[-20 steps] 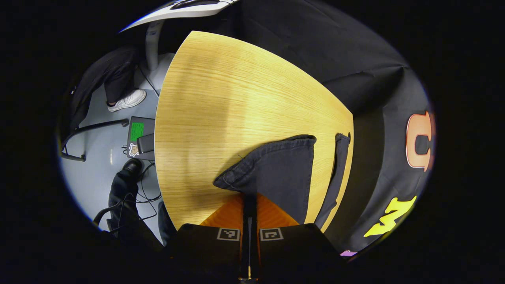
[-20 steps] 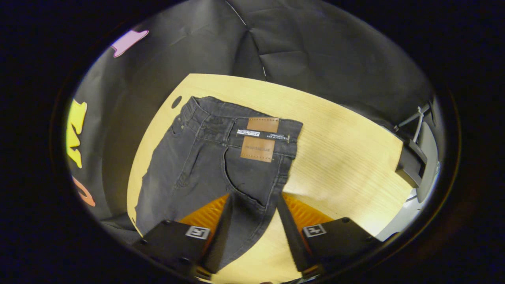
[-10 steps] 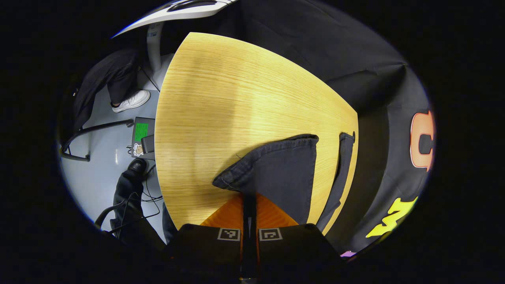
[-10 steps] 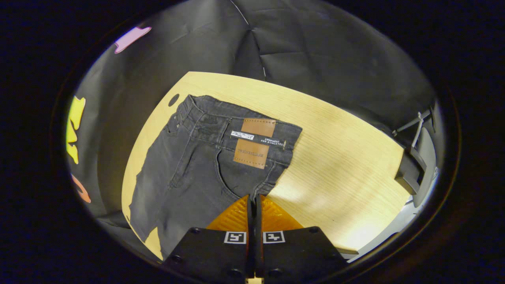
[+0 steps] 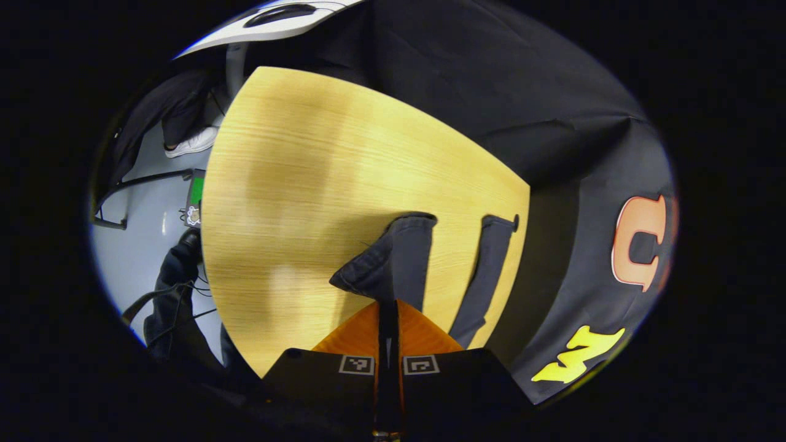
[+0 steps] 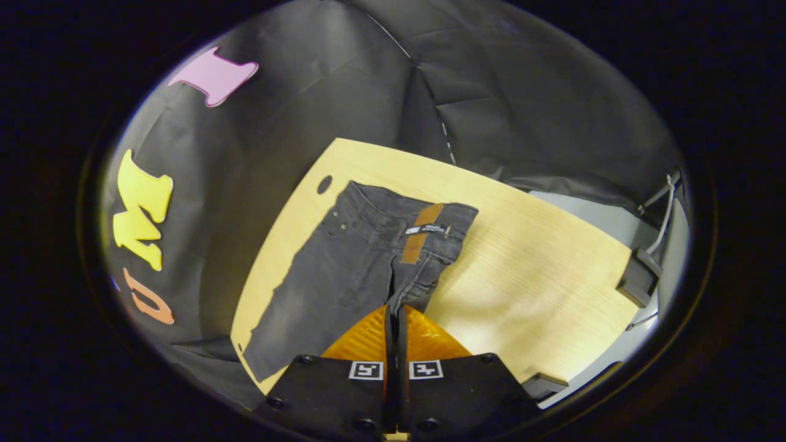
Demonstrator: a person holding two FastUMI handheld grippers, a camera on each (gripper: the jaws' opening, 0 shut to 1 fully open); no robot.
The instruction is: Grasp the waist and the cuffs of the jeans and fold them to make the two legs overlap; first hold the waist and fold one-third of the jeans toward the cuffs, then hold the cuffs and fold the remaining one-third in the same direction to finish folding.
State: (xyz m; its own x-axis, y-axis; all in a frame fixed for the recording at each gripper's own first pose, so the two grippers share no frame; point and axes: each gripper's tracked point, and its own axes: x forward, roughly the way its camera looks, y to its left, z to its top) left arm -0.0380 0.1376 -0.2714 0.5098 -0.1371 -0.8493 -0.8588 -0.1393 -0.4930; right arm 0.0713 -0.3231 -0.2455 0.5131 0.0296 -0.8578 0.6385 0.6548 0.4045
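A: Left gripper view first. What has the left hand-held gripper got?
B: Its fingers are pressed together on the cuff of one jeans leg, lifted off the counter. That cuff rises toward twelve o'clock from the fingertips.
A: And the other leg?
B: At about two o'clock, lying along the counter's edge beside the black booth wall.
A: Now the right gripper view.
B: The right hand-held gripper is closed tight on the jeans near the crotch, pulling the fabric up into a ridge. The waist with its brown patch sits at twelve o'clock; the rest spreads toward nine o'clock on the counter.
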